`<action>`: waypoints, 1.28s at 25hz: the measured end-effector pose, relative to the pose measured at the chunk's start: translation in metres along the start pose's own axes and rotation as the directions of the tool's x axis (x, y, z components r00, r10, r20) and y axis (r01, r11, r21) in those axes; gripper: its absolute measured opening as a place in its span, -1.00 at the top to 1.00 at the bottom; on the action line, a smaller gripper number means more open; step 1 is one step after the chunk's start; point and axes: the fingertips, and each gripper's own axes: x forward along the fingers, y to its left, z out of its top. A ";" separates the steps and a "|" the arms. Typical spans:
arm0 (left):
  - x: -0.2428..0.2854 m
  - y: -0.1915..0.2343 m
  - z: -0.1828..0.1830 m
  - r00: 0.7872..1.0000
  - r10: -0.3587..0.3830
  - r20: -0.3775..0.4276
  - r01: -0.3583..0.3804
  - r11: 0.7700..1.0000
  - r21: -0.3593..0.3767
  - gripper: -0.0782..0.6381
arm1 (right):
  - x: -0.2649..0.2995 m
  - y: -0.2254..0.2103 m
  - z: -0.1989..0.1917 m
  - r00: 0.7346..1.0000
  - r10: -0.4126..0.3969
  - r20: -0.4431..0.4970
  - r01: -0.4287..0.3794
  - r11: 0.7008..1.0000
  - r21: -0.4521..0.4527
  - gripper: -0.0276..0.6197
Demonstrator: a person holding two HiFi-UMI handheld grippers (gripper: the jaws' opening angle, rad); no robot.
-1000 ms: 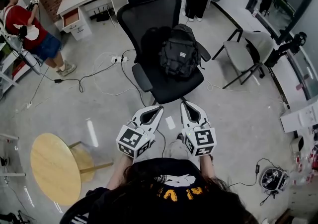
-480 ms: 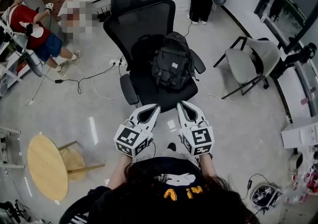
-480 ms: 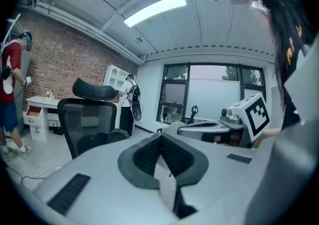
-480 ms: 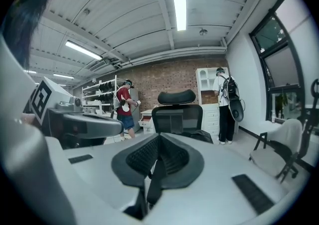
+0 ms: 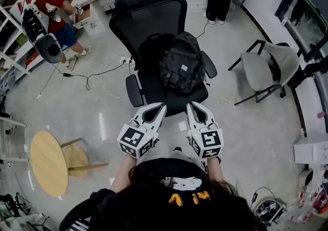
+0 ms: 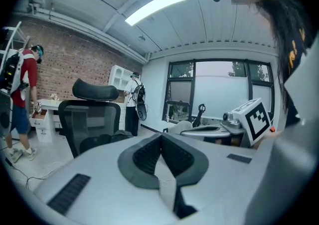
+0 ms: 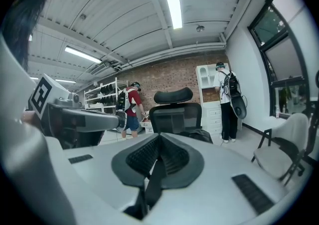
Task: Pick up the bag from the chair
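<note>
Here the bag [image 5: 182, 66] is propped on the chair [image 5: 148, 12] — left gripper [image 5: 162, 106] and right gripper [image 5: 190, 105] are held near its front edge, fingers closed, empty.

The head view looks steeply down from above the person [image 5: 177, 194], with the chair [image 5: 148, 17] at upper centre. Both gripper views look nearly level along their jaws, from low down, toward that same chair.

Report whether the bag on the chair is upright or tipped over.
Upright: the bag stands on the chair, its top up near the backrest.
</note>
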 end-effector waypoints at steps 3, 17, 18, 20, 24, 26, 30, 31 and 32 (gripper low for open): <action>0.007 0.001 0.002 1.000 -0.002 -0.004 0.002 1.000 0.006 0.77 | 0.004 -0.005 -0.002 1.000 -0.001 0.001 0.001 1.000 0.007 0.89; 0.076 0.034 0.011 0.998 -0.059 -0.016 0.059 0.998 0.003 0.77 | 0.056 -0.049 0.003 0.999 -0.028 -0.026 0.027 1.000 -0.005 0.89; 0.084 0.040 0.011 0.998 -0.061 -0.020 0.062 0.998 0.002 0.77 | 0.063 -0.054 0.004 0.999 -0.032 -0.030 0.032 0.999 -0.006 0.89; 0.099 0.054 0.012 0.997 -0.069 -0.026 0.069 0.998 -0.001 0.77 | 0.080 -0.065 0.005 0.998 -0.039 -0.041 0.039 0.999 -0.009 0.89; 0.130 0.085 0.015 0.996 -0.083 -0.035 0.083 0.997 -0.007 0.77 | 0.118 -0.085 0.007 0.997 -0.047 -0.059 0.046 0.999 -0.021 0.89; 0.144 0.101 0.018 0.995 -0.090 -0.037 0.090 0.996 -0.011 0.77 | 0.136 -0.096 0.007 0.996 -0.056 -0.074 0.054 0.998 -0.032 0.89; 0.167 0.127 0.026 0.994 -0.105 -0.034 0.105 0.994 -0.019 0.77 | 0.168 -0.114 0.011 0.995 -0.048 -0.089 0.044 0.998 -0.047 0.89; 0.173 0.134 0.026 0.993 -0.109 -0.035 0.108 0.994 -0.023 0.77 | 0.176 -0.118 0.012 0.995 -0.045 -0.092 0.041 0.998 -0.054 0.89; 0.179 0.140 0.026 0.993 -0.114 -0.036 0.113 0.993 -0.027 0.77 | 0.185 -0.123 0.012 0.994 -0.045 -0.097 0.038 0.997 -0.066 0.89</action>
